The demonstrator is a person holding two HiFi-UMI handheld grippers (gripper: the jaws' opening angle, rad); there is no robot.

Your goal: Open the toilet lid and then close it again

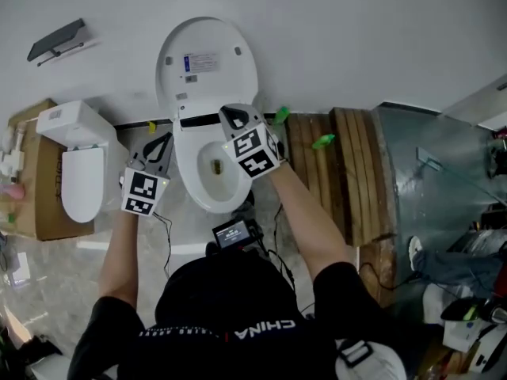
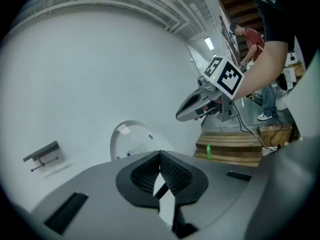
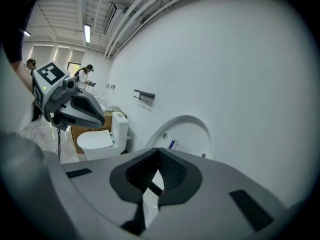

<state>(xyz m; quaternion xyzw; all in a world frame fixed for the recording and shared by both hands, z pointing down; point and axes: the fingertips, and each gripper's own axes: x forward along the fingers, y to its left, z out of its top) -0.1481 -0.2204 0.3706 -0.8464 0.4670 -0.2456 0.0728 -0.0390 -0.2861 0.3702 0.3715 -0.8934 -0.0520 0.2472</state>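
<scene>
The white toilet's lid [image 1: 206, 66] stands upright against the wall, and the bowl [image 1: 207, 190] below it is uncovered. My left gripper [image 1: 162, 141] is shut and empty, hanging beside the bowl's left rim without touching it. My right gripper [image 1: 230, 115] is also shut and empty, above the back of the bowl just in front of the lid's hinge. In the left gripper view the closed jaws [image 2: 160, 156] point toward the raised lid [image 2: 131, 140], with the right gripper [image 2: 194, 106] to their right. In the right gripper view the closed jaws [image 3: 159, 152] face the lid [image 3: 192, 134].
A second toilet [image 1: 79, 165] with its lid down sits on a cardboard box [image 1: 36, 188] at the left. Wooden pallets [image 1: 348, 165] with green bottles [image 1: 323, 142] stand right of the bowl. A dark wall bracket [image 1: 57, 39] hangs at upper left. Cables run across the floor.
</scene>
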